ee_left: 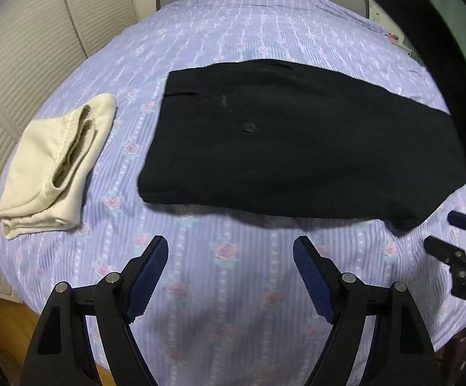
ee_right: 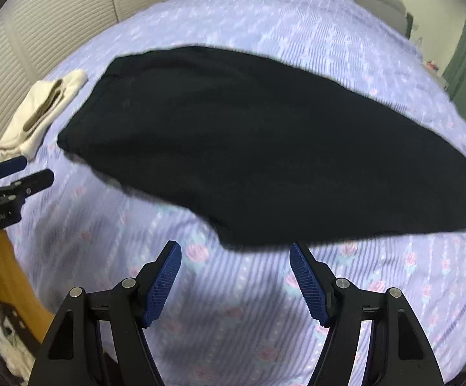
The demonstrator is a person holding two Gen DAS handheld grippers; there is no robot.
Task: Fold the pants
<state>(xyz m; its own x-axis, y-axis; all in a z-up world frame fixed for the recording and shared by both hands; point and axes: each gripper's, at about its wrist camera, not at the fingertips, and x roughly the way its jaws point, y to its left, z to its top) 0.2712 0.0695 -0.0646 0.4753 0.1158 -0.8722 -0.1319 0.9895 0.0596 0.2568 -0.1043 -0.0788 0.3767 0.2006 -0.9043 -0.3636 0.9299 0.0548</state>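
Observation:
Black pants (ee_left: 284,148) lie flat on the bed, folded lengthwise, waistband to the left with a back pocket button showing. They also fill the middle of the right wrist view (ee_right: 249,148). My left gripper (ee_left: 231,251) is open and empty, just in front of the pants' near edge. My right gripper (ee_right: 236,257) is open and empty, its tips close to the pants' near edge at the leg part. Each gripper shows in the other's view: the right one (ee_left: 448,234) at the right edge, the left one (ee_right: 30,172) at the left edge.
The bed has a lilac sheet (ee_left: 233,289) with a rose print. A folded cream garment (ee_left: 56,167) lies left of the pants, also in the right wrist view (ee_right: 40,112). White louvred doors (ee_left: 14,64) stand on the left. Wooden floor (ee_right: 11,276) shows below the bed's edge.

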